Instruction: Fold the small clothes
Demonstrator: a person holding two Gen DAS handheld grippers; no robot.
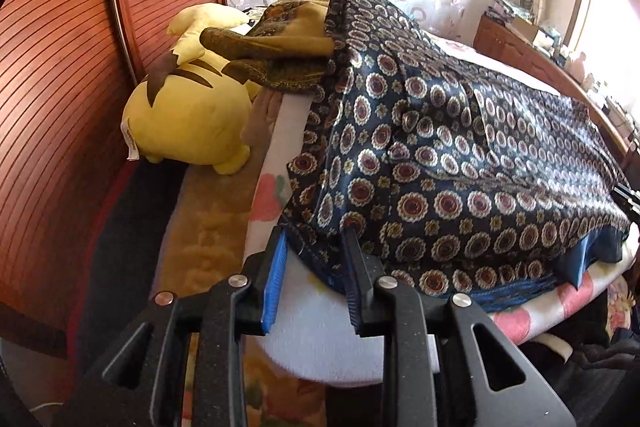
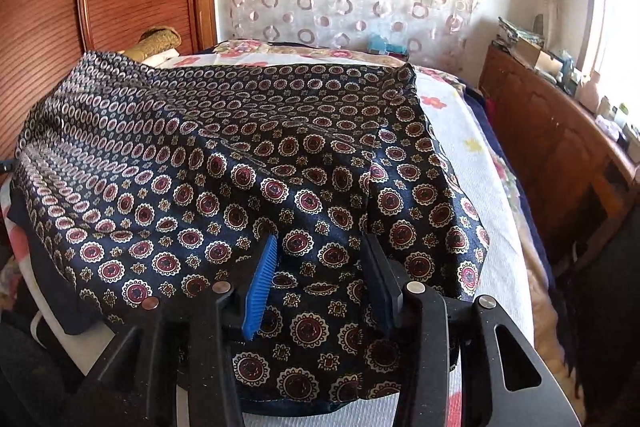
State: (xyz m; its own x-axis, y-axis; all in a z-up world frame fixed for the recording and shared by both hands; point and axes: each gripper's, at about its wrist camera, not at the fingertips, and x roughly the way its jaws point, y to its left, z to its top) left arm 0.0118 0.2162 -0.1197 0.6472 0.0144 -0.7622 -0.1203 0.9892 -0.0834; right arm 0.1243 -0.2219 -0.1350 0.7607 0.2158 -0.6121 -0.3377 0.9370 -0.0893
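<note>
- bedroom, mid-fold: my left gripper [image 1: 316,239] stands narrowly parted astride the near corner of the patterned garment [image 1: 460,163], pads not pressing; my right gripper [image 2: 320,259] hangs wider apart over the same cloth, holding nothing.
- the garment lies spread on the flowered bed cover [image 2: 460,131], one end draped over a heap beside the yellow plush toy [image 1: 188,123].
- i judge the slick cloth may slide off the corner before either grip closes.
- the left corner's underside is hidden.
</note>
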